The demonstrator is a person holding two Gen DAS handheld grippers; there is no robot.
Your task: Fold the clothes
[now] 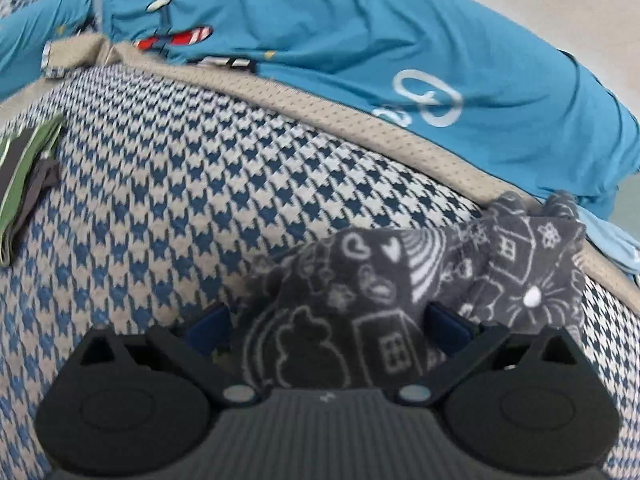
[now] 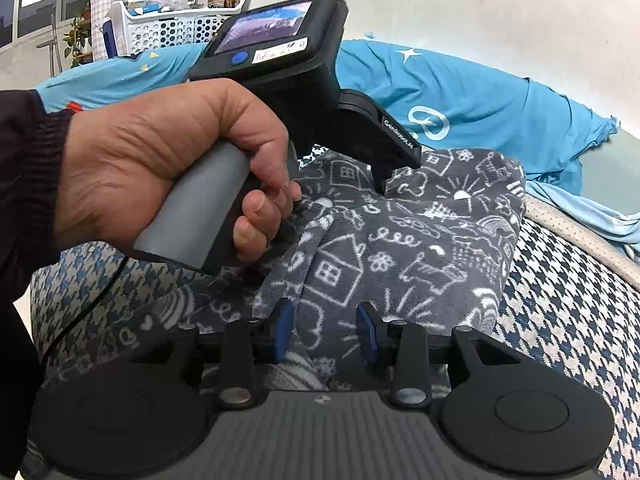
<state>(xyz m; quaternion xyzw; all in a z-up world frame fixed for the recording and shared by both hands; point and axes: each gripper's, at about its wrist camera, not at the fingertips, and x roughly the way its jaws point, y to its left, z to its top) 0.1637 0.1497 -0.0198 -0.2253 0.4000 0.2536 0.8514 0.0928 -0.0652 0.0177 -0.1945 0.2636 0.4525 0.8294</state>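
Note:
A grey fleece garment with white doodle print (image 2: pixel 400 248) lies crumpled on the houndstooth bed cover (image 2: pixel 568 300). My right gripper (image 2: pixel 326 330) is at the garment's near edge. Its blue pads stand a little apart, shut on a ridge of the fleece that fills the gap. In the left wrist view my left gripper (image 1: pixel 328 322) is open wide over the garment (image 1: pixel 360 280), a bunch of cloth rising between the pads without touching the left one. The right wrist view shows a hand (image 2: pixel 160 160) holding that left gripper, one finger (image 2: pixel 382 182) pointing down onto the fleece.
A blue sheet with white stars (image 1: pixel 360 60) is heaped along the beige piped edge (image 1: pixel 320 92) behind the garment. Folded green and grey clothes (image 1: pixel 24 176) lie at the far left. A white laundry basket (image 2: pixel 172 28) stands at the back by the wall.

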